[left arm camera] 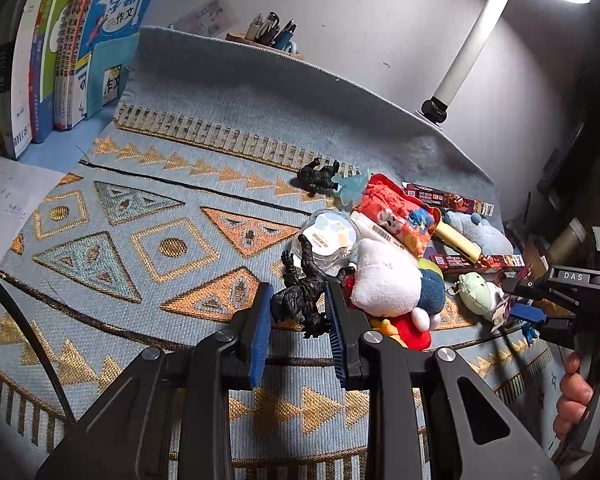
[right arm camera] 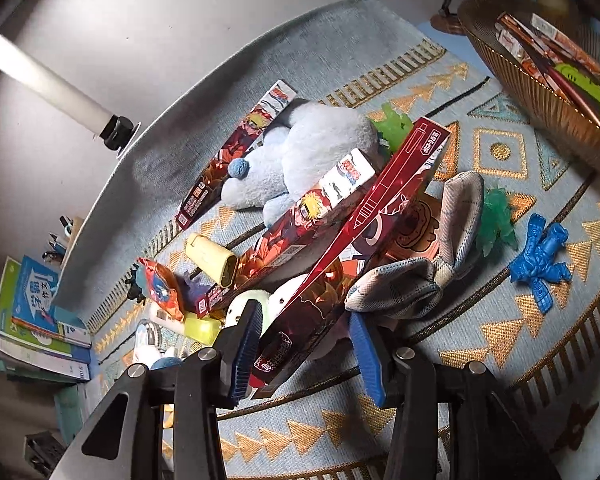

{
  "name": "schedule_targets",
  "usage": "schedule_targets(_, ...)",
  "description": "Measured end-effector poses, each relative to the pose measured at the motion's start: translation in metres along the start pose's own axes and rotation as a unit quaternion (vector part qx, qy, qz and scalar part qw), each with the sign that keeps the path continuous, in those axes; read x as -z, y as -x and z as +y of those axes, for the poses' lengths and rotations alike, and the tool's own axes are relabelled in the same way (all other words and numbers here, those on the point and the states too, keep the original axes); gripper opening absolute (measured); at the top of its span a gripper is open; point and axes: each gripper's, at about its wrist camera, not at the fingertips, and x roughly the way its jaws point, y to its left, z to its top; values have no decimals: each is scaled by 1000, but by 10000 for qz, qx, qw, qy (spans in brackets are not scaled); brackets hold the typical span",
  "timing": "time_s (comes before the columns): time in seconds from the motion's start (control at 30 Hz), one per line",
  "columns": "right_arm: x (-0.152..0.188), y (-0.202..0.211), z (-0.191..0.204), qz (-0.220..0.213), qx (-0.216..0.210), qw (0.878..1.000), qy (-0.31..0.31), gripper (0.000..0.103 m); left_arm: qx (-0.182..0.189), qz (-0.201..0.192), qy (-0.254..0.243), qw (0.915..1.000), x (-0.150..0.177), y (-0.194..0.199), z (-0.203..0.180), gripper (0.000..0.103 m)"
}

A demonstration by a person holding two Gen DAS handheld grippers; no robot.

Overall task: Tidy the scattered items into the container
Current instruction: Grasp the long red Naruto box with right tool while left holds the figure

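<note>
Left wrist view: the left gripper [left arm camera: 298,312] at lower centre has its jaws around a black figure [left arm camera: 302,296], seemingly gripped for lifting. In the right wrist view, the right gripper [right arm camera: 300,344] straddles a red box [right arm camera: 352,248], jaws apart. At upper right, the woven basket [right arm camera: 540,92] already holds boxes; most toys remain scattered mid-frame on the patterned cloth [left arm camera: 140,220].

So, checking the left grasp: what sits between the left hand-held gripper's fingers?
A black figurine stands between the left hand-held gripper pads, shown in the left wrist view. Contact on both pads isn't clear.
</note>
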Motion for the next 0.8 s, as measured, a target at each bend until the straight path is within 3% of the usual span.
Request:
schedule_targets(0.07, 8, 5, 0, -12, -195, 9996, 219, 15, 22, 5, -3, 10000, 0, 0, 0, 23)
schedule_targets(0.2, 44, 35, 13, 111, -466, 9905, 1288, 15, 55, -6, 107, 9999, -1, 1, 5, 23)
schedule_targets(0.33, 92, 73, 9, 614, -938, 9640, 2409, 15, 54, 0, 94, 9999, -2, 1, 4, 23)
schedule_targets(0.43, 119, 91, -16, 780, -476, 9501, 2981, 15, 40, 8, 85, 10000, -1, 1, 4, 23)
schedule_targets(0.53, 124, 99, -53, 827, 161, 9433, 3210, 16, 22, 26, 79, 10000, -1, 0, 4, 23)
schedule_targets(0.67, 118, 105, -74, 779, 410, 9339, 3464, 17, -8, 48, 56, 10000, -1, -1, 3, 23)
schedule_targets(0.73, 113, 104, -80, 731, 475, 9349, 3440, 18, -18, 64, 66, 10000, -1, -1, 3, 23)
schedule_targets(0.8, 107, 104, -86, 684, 467, 9438, 3201, 20, -21, 67, 76, 9999, -1, -1, 4, 23)
